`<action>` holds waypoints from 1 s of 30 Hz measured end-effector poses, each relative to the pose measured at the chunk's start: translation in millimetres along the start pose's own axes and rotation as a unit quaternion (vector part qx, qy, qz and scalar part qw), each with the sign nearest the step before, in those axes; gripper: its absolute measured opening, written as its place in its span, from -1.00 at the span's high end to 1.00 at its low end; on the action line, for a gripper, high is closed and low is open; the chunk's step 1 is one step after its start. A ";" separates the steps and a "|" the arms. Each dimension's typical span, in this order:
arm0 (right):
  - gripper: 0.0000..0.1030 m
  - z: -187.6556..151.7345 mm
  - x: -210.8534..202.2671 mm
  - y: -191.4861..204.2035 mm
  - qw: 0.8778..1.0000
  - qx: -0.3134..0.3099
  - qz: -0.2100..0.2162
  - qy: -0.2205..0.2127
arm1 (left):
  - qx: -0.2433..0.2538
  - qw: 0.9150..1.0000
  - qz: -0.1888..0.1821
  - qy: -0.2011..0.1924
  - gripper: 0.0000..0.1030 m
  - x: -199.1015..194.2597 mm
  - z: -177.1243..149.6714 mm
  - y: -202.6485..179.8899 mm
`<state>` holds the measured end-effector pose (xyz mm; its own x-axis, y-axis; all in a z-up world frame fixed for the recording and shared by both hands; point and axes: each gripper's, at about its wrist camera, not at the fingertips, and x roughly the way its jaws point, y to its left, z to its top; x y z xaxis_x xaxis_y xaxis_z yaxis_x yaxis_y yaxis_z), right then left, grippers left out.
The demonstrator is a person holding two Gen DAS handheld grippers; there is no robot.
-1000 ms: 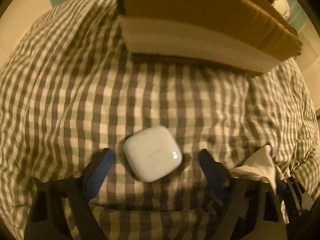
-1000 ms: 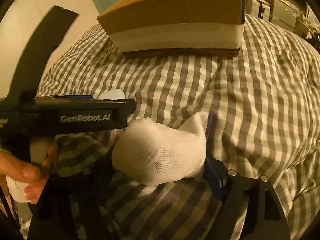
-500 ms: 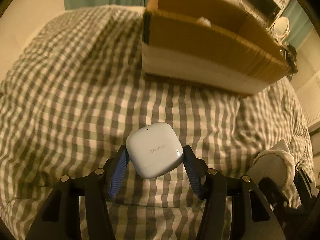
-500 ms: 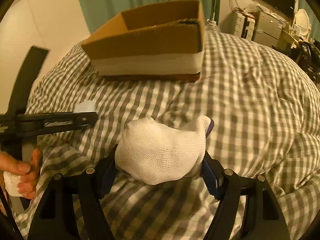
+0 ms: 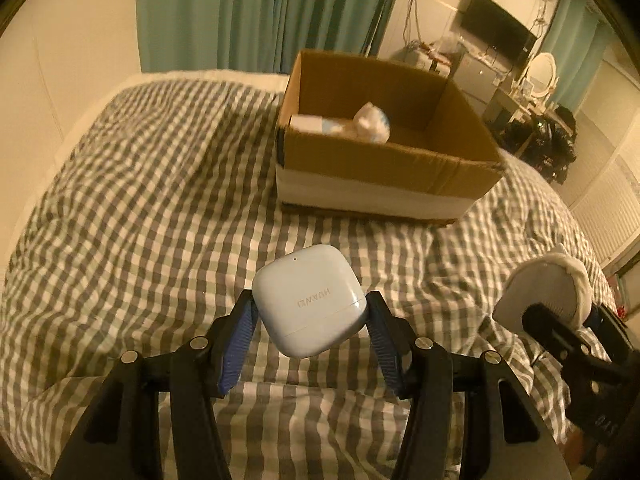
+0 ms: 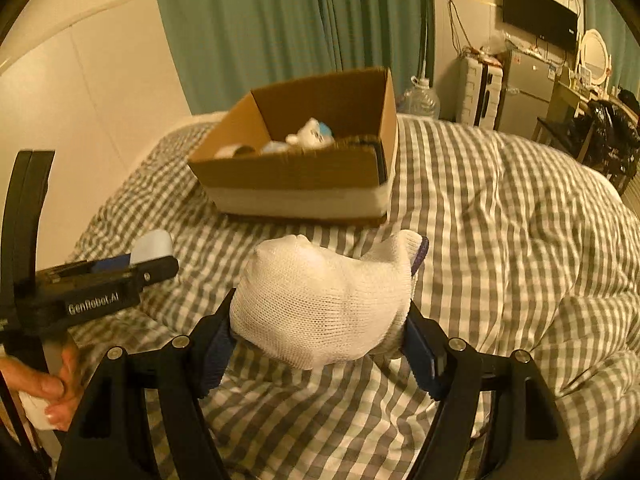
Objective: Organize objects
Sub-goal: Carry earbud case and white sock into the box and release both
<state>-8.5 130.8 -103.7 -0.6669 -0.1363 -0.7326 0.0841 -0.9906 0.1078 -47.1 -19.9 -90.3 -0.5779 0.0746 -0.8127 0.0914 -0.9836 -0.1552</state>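
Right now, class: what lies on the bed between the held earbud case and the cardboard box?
Nothing: only bare checked bedcover lies between the earbud case and the cardboard box, as the left wrist view shows.

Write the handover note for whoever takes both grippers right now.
Left gripper: jaws shut on the pale blue earbud case, lifted off the checked bedspread.
Right gripper: jaws shut on the white sock, also lifted.
Cardboard box: open on the bed ahead, a few small items already inside.
Left to do: carry both over the box, release them in.
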 end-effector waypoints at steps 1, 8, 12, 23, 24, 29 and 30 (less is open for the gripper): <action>-0.42 2.2 -3.4 1.3 1.000 0.000 0.000 -0.004 | 0.001 1.000 0.000 -0.004 -0.09 -2.7 1.0 -1.0; -0.42 24.2 -26.1 10.2 0.999 -0.002 0.006 -0.035 | 0.017 0.999 -0.009 -0.043 -0.09 -31.6 6.3 -12.7; -0.42 38.2 -39.8 15.6 0.998 -0.008 0.009 -0.055 | 0.009 0.998 -0.029 -0.056 -0.09 -43.9 15.9 -15.3; -0.42 82.6 -68.9 25.4 0.994 -0.022 0.016 -0.108 | 0.030 0.992 -0.028 -0.118 -0.09 -76.5 55.6 -24.2; -0.42 87.1 -70.3 26.6 0.993 -0.024 0.017 -0.112 | 0.031 0.991 -0.029 -0.123 -0.09 -78.3 59.7 -25.1; -0.42 110.2 -71.0 32.0 0.991 -0.036 0.018 -0.130 | 0.041 0.989 -0.029 -0.137 -0.09 -79.4 79.7 -30.1; -0.42 114.4 -69.6 32.1 0.990 -0.037 0.017 -0.133 | 0.044 0.989 -0.029 -0.139 -0.09 -78.3 83.8 -31.2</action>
<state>-44.2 109.7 27.6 -0.8331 -0.1727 -0.5255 0.1584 -0.9847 0.0725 -72.6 -8.8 25.3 -0.7816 0.0949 -0.6165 -0.0122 -0.9905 -0.1371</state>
